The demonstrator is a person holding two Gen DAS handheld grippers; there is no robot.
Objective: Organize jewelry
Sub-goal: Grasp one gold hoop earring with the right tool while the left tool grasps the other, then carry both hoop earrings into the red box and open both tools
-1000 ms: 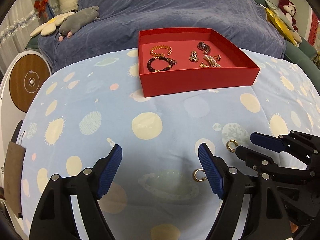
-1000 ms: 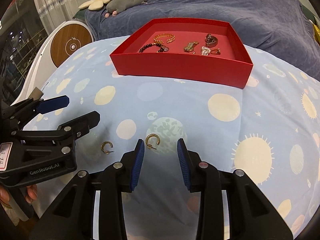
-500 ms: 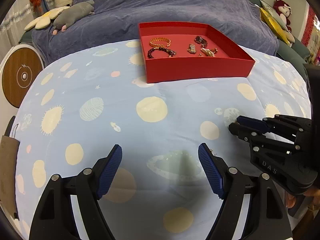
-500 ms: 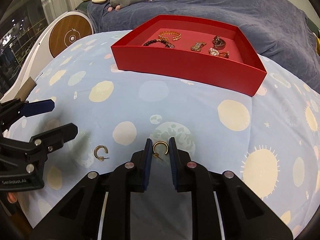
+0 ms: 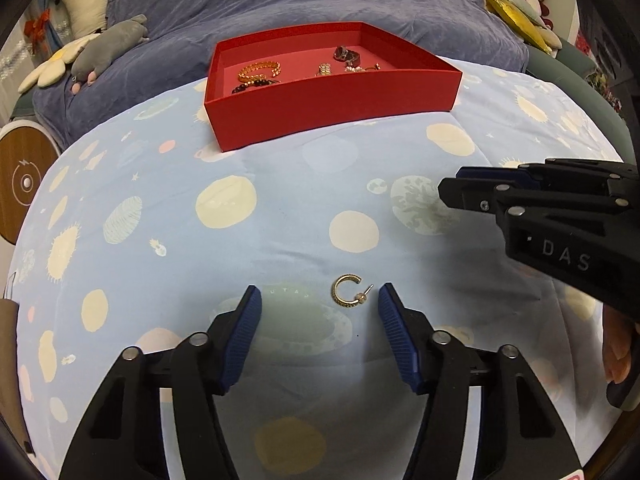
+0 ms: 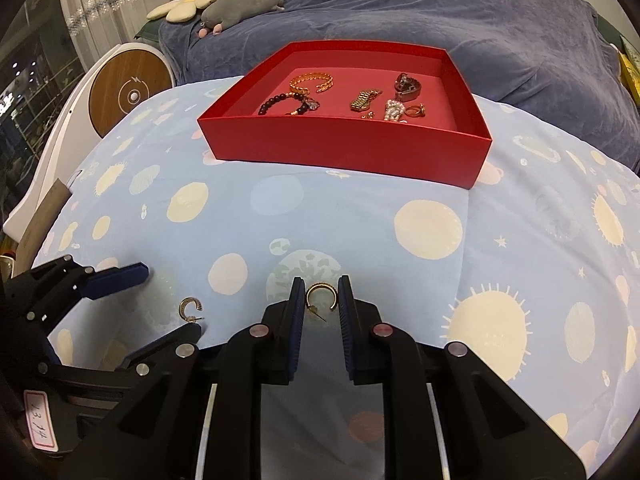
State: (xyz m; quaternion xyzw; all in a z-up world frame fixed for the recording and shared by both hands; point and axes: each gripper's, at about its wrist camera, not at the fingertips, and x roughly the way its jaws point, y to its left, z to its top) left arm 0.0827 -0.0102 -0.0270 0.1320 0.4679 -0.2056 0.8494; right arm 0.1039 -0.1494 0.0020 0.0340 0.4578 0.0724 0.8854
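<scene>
My right gripper [image 6: 319, 295] is shut on a gold hoop earring [image 6: 320, 295], held just above the blue planet-print cloth. It shows from the side in the left wrist view [image 5: 452, 186]. A second gold hoop earring [image 5: 349, 291] lies on the cloth between the open fingers of my left gripper [image 5: 319, 300]; it also shows in the right wrist view [image 6: 189, 309]. The red tray [image 5: 332, 104] stands farther back and holds bracelets [image 6: 310, 82], rings and a pearl piece [image 6: 394, 110].
The cloth covers a rounded surface that falls away at the sides. A blue blanket [image 6: 400, 4] and plush toys [image 6: 236, 4] lie behind the tray. A white device with a round wooden disc [image 6: 130, 94] stands at the left.
My right gripper has closed on one earring and lifted it slightly. My left gripper has moved so the other earring lies between its open fingers, which have narrowed.
</scene>
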